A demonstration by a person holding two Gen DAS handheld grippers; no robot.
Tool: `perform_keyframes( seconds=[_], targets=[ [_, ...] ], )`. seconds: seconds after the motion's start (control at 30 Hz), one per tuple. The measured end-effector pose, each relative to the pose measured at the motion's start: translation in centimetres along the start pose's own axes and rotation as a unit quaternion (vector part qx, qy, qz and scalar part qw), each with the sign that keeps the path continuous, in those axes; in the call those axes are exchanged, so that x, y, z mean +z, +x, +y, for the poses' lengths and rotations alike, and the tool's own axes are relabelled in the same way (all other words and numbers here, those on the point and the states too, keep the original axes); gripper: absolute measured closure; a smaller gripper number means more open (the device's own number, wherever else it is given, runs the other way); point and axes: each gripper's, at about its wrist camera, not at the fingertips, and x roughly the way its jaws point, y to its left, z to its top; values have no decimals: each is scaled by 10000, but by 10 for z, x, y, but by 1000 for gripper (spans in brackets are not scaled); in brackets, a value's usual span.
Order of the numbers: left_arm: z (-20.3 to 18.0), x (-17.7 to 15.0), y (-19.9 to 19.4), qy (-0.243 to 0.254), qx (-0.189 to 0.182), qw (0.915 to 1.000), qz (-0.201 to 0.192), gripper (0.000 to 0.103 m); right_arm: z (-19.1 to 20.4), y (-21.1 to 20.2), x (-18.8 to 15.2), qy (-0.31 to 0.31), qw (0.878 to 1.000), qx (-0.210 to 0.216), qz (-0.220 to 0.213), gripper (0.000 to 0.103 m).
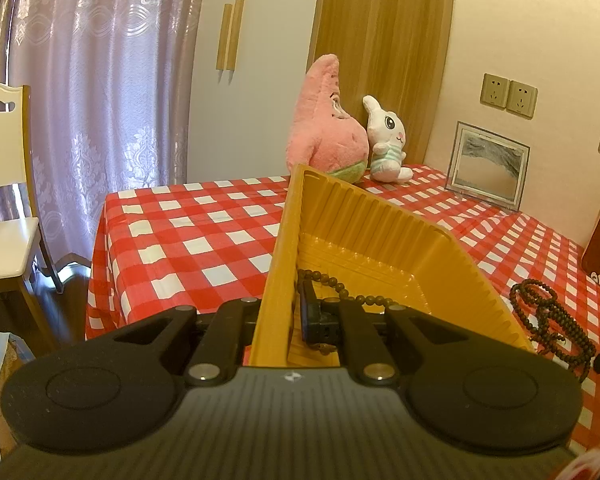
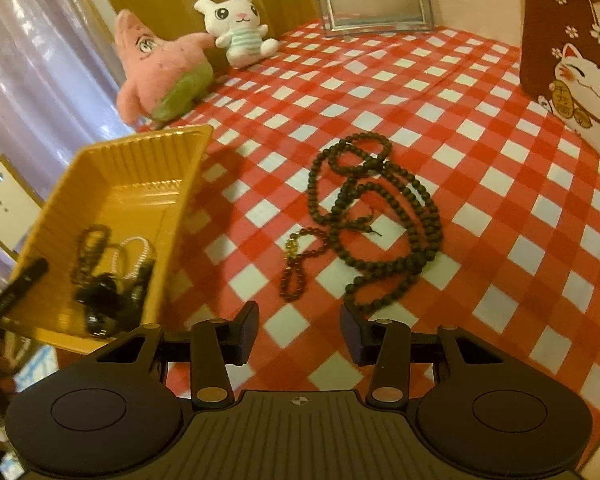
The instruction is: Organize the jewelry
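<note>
- The long dark bead necklace lies tangled on the table, just ahead of the right hand-held gripper; a small reddish bead bracelet lies beside it.
- The yellow tray sits to that gripper's left, tilted, with bead strands in it.
- A red-and-white checked cloth covers the table; a pink plush and a white plush sit at the far edge near a curtain.
- The right hand-held gripper's jaws stand apart, empty.
- The left hand-held gripper is clamped on the tray's rim.
</note>
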Motion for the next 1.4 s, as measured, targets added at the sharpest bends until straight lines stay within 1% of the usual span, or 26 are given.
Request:
perform_keyframes(
  seconds=[0.17, 0.27, 0.33, 0.4, 0.47, 0.53, 0.83, 1.0, 1.07, 1.1, 1.2, 1.3, 1.4],
  targets=[
    [0, 0, 0, -6, 8, 10000, 8, 95, 8, 21, -3, -389, 9990, -195, 45, 58],
    [1, 0, 0, -5, 8, 10000, 8, 95, 12, 31, -2, -508, 9984, -255, -12, 59],
    [0, 0, 0, -7, 11, 10000, 10, 95, 13, 38, 1, -535, 9981, -305, -17, 66],
    [0, 0, 0, -7, 10, 10000, 10, 95, 14, 43, 3, -568, 9978, -352, -21, 71],
    [1, 0, 0, -8, 17, 10000, 14, 95, 15, 48, 7, -578, 9974, -424, -40, 74],
    [1, 0, 0, -7, 12, 10000, 10, 95, 16, 53, 10, -615, 9970, -475, -43, 80],
    [2, -1, 1, 2, 14, 10000, 12, 95, 25, 69, 10, -929, 9940, -580, 23, 88],
    [1, 0, 1, 0, 14, 10000, 12, 95, 29, 73, 9, -1145, 9913, -651, -67, 90],
    [2, -1, 1, 3, 19, 10000, 14, 95, 31, 75, 8, -1316, 9887, -713, -80, 93],
    [3, -1, 1, 2, 18, 10000, 13, 95, 34, 76, 8, -1449, 9867, -736, -80, 98],
    [3, -1, 1, 16, 14, 10000, 14, 95, 39, 77, 5, -1653, 9830, -789, -90, 99],
    [5, -1, 1, 20, 18, 10000, 18, 95, 32, 75, 7, -1396, 9883, -620, -35, 99],
    [3, -1, 2, 17, 23, 10000, 15, 95, 25, 62, 11, -1049, 9936, -385, -139, 99]
  ],
)
